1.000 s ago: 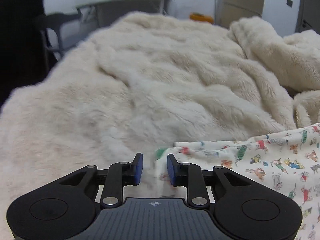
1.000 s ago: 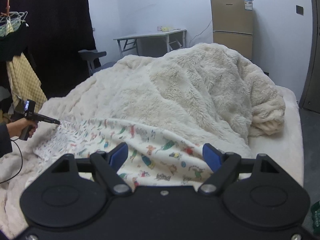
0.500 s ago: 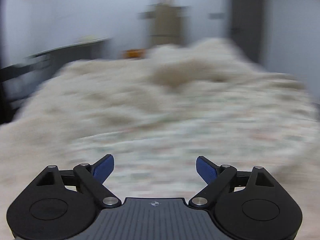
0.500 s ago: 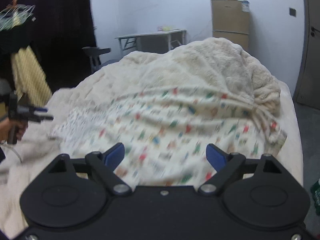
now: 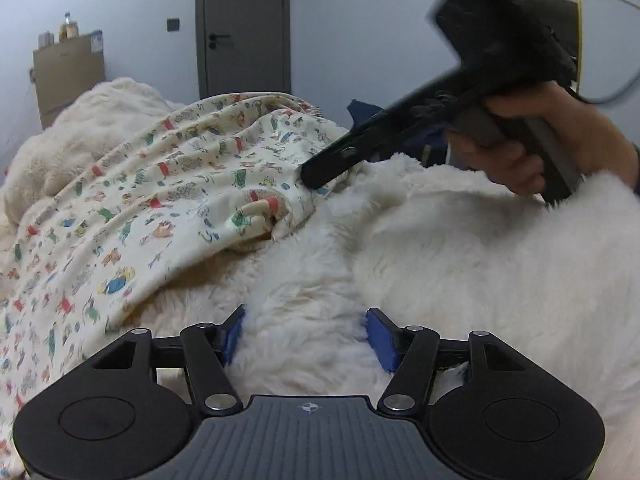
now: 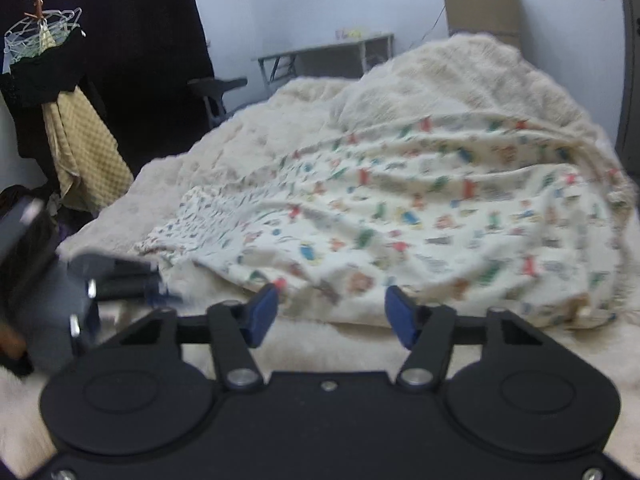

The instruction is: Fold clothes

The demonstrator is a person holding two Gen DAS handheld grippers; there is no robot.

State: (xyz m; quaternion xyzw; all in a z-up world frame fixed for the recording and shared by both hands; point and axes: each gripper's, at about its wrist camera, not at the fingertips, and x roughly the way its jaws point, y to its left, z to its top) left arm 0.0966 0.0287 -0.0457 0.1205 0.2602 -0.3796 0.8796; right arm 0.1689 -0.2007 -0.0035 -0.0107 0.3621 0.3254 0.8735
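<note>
Left gripper (image 5: 306, 334), right gripper (image 6: 331, 312) — jaws apart, just closing, empty; cartoon-print cotton garment (image 6: 420, 216) — rumpled on shaggy cream blanket (image 5: 460, 280).

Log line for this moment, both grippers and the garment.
left gripper: open, over fleece blanket | right gripper: open, at printed garment edge

R gripper (image 6: 331, 312) low in view, blue pads apart w/ the near edge of a printed garment (image 6: 420, 216) just beyond them; jaws have just been closing, nothing pinched. Garment lies rumpled on a cream fleece blanket (image 6: 460, 76). L gripper (image 6: 120, 276) blurred at left, beside the garment's corner. Desk (image 6: 324, 46) and brown cabinet (image 6: 478, 4) by the back wall.
</note>
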